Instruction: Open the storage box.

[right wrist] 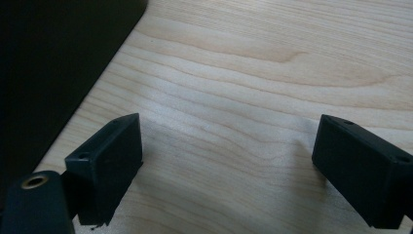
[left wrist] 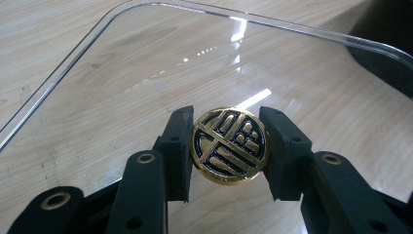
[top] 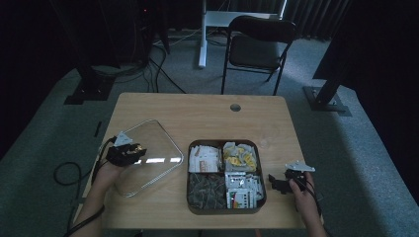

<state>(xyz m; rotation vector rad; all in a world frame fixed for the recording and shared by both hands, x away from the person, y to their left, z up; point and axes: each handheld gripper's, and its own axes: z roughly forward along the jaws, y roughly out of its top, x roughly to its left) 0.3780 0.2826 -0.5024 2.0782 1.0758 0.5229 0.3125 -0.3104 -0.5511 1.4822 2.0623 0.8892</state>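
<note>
A clear square lid [top: 157, 144] with rounded corners lies on the left part of the wooden table. A round gold knob [left wrist: 229, 145] with a dark pattern sits at its middle. My left gripper [left wrist: 228, 116] is shut on this knob, one black pad on each side of it; from above, the left gripper [top: 133, 151] is over the lid's near-left part. A dark tray [top: 222, 141] with four compartments of packets stands at the table's middle. My right gripper [top: 273, 181] hovers just right of the tray, and the right gripper [right wrist: 229, 170] is open over bare wood.
The tray's dark wall [right wrist: 48, 73] rises left of my right gripper. A black chair [top: 257, 44] stands beyond the table's far edge. A cable hole [top: 235, 107] marks the far middle of the tabletop. Cables trail on the floor at the left.
</note>
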